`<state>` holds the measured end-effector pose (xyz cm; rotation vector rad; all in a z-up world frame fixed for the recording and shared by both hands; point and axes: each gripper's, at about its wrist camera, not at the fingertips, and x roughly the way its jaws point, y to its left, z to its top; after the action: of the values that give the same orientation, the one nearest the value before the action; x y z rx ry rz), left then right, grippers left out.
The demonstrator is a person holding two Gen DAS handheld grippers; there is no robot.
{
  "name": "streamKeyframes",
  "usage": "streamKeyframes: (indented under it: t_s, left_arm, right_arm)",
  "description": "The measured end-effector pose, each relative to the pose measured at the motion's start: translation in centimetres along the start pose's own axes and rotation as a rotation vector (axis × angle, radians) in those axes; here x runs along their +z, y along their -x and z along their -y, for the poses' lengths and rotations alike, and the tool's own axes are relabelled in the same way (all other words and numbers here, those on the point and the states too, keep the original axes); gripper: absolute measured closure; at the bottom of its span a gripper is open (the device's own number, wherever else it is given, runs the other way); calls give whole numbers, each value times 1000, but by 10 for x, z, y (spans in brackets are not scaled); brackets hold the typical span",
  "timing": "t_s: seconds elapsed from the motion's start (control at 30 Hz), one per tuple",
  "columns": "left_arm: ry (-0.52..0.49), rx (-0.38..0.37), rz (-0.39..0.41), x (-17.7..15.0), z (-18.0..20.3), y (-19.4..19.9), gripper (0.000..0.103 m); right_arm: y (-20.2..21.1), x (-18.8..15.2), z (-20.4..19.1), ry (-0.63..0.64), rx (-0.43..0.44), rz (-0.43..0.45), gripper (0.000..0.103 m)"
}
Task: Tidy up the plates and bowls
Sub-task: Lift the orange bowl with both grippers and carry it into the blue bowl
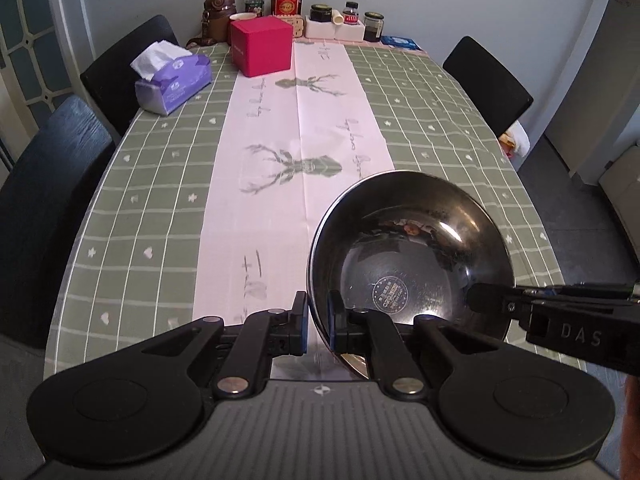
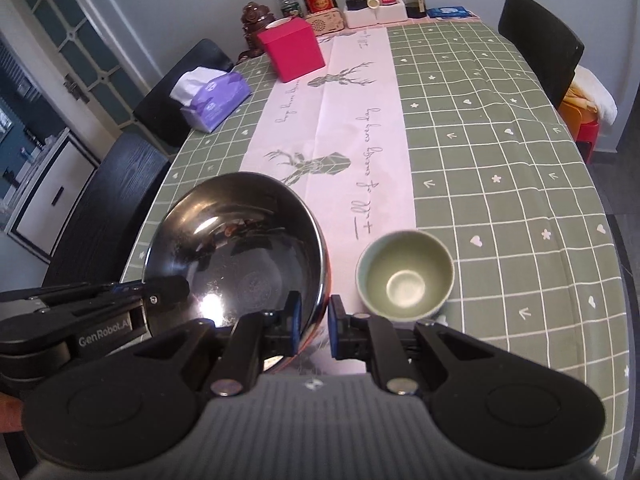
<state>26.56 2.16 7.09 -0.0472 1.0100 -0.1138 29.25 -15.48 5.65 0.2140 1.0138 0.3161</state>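
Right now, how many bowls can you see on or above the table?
2: a steel bowl held at its rim by both grippers' fingers, and a small green ceramic bowl on the tablecloth to its right. Others may be hidden.

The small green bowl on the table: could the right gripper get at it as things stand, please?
Probably not yet: the right gripper is shut on the steel bowl's rim, as is the left gripper. The green bowl itself sits unobstructed nearby.

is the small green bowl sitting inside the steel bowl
No, in the right wrist view the small green bowl stands on the tablecloth beside the steel bowl, apart from it.
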Motion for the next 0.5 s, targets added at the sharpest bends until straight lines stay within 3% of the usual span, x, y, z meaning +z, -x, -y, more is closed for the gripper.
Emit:
streamKeyframes:
  t_s: [0.5]
  left_arm:
    - [-17, 10, -63, -63, -36, 44, 92]
  right_arm:
    - [22, -64, -55, 134, 32, -70, 91]
